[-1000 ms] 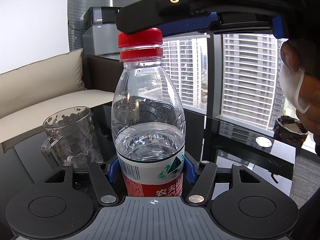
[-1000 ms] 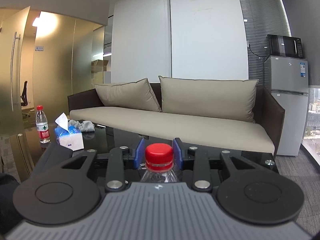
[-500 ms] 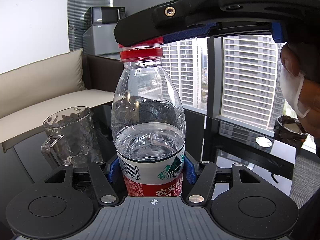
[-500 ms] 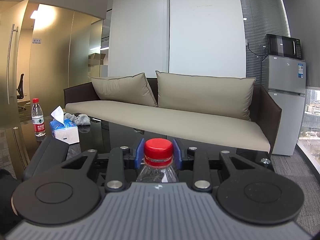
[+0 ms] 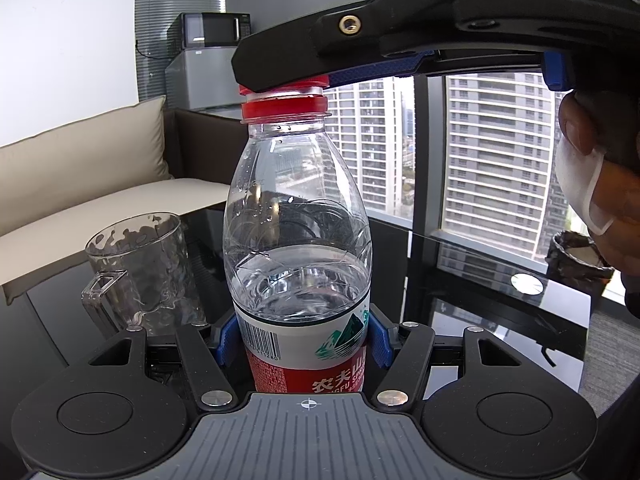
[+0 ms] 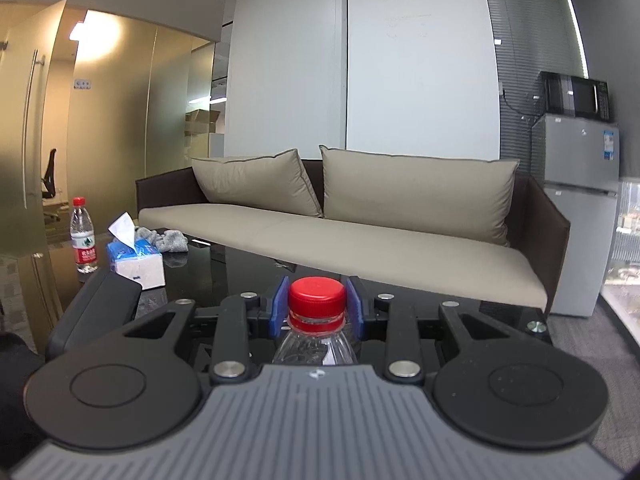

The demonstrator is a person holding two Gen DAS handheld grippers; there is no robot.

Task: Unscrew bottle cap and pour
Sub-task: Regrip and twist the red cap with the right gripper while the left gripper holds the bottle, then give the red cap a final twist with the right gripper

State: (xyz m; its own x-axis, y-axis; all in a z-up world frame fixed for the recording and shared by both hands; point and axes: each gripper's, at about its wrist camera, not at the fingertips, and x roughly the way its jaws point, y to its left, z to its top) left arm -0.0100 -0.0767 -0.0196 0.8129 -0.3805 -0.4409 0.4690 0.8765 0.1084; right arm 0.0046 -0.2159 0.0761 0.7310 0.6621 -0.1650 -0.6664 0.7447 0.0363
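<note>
Left tool [image 5: 301, 344] clamps the bottle [image 5: 296, 240] at its label; right tool [image 6: 316, 308] above grips the cap [image 6: 317, 295].

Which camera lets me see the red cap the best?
The right wrist view: the red cap sits in full sight between the right gripper pads. In the left wrist view, that gripper's black finger covers nearly all of it.

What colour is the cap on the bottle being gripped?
Red. The cap shows best in the right wrist view, clamped between blue pads.
</note>
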